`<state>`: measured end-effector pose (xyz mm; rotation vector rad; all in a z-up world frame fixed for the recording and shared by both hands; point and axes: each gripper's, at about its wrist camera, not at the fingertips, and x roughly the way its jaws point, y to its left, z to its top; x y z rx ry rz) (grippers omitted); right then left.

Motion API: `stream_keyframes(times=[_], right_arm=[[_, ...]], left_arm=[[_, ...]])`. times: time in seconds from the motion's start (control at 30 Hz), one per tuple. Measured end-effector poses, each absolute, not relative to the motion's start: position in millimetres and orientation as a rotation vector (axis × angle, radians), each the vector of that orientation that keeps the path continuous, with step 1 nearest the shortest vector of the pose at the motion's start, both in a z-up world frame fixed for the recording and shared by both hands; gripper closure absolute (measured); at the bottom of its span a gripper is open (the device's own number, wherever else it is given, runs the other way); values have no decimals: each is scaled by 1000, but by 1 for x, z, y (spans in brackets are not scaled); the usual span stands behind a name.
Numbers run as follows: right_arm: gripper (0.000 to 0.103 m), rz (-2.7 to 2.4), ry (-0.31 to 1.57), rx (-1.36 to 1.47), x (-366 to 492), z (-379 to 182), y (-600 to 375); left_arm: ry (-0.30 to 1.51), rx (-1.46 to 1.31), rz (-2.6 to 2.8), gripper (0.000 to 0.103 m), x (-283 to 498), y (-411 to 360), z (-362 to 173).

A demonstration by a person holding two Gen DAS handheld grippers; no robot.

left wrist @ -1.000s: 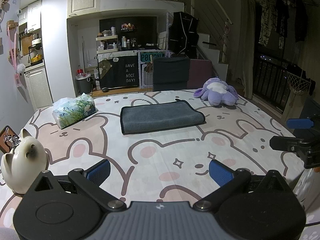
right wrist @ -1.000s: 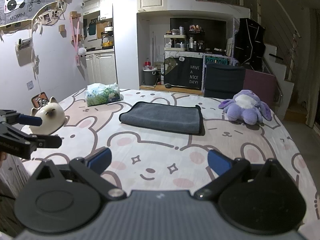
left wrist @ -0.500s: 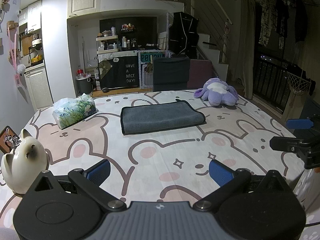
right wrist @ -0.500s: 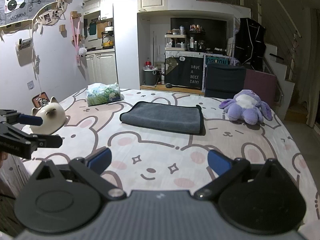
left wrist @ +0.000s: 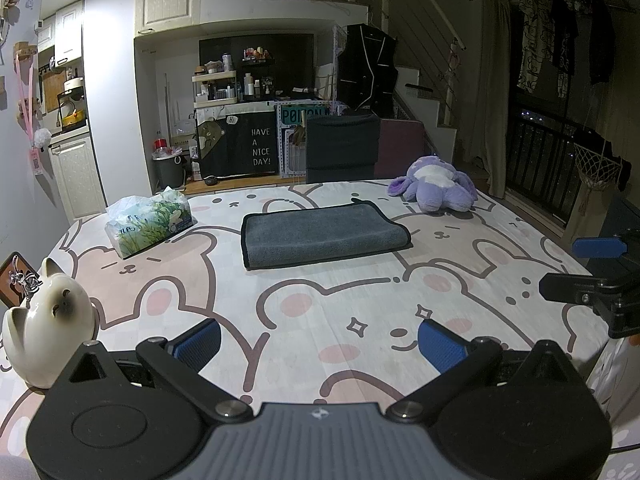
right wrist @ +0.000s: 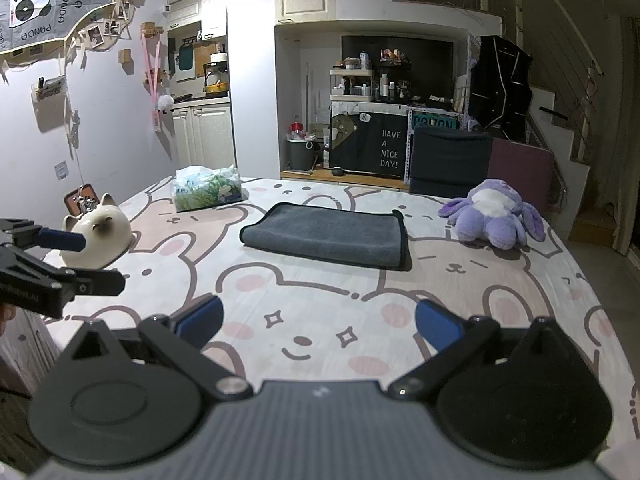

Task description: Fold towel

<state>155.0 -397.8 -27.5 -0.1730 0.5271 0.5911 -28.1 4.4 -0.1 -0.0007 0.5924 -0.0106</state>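
1. Towel (left wrist: 326,236) is lying folded flat mid-counter (left wrist: 360,304), between the tissue pack (left wrist: 150,222) and the purple plush (left wrist: 434,188).
2. I am holding my left tool (left wrist: 320,340) wide open, gripping nothing, well short of it.
3. My right tool (right wrist: 318,322) is likewise gaping, empty, beside the cat figurine (right wrist: 98,230).

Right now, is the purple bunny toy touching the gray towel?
Apart. In the right wrist view, a strip of patterned tablecloth shows plainly between the towel and the purple bunny toy.
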Motion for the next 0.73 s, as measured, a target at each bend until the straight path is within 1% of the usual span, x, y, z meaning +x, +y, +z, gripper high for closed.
stream_keyframes(times=[0.73], right_arm=[[0,591,527,-173,155,-27,-398]], left_arm=[[595,-1,-1,0,-27,6,5]])
